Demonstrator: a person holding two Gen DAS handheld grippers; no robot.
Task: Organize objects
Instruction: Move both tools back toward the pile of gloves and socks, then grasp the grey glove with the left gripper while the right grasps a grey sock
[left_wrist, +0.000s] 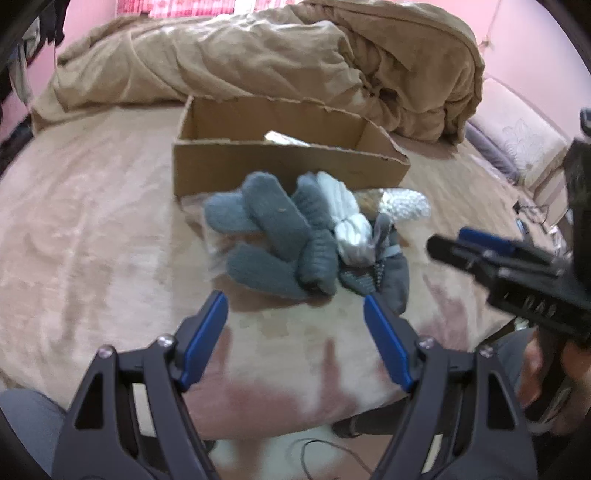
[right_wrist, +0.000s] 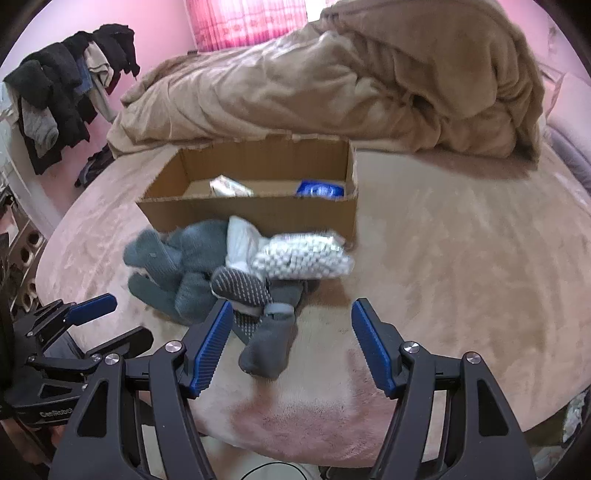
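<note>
Two tongs hang over the bed (right_wrist: 461, 258), both spread wide and holding nothing. The left tongs (left_wrist: 295, 314) face the sock pile (left_wrist: 288, 240) from its 6 o'clock edge; the right tongs (right_wrist: 291, 321) straddle the dark sock (right_wrist: 269, 347) that trails out of the pile at 6 o'clock, its left pad just beside the sock. In the left view the right tongs (left_wrist: 447, 242) come in from 3 o'clock. The pile lies against the near wall of the box (right_wrist: 258, 214), likely so each piece has a short trip in. A bead bag (right_wrist: 303, 258) rests on the pile at 2 o'clock. The box already holds a white packet (right_wrist: 229, 188) and a blue item (right_wrist: 319, 190), so sorting looks underway; the loose sock seems the easiest next pick.
</note>
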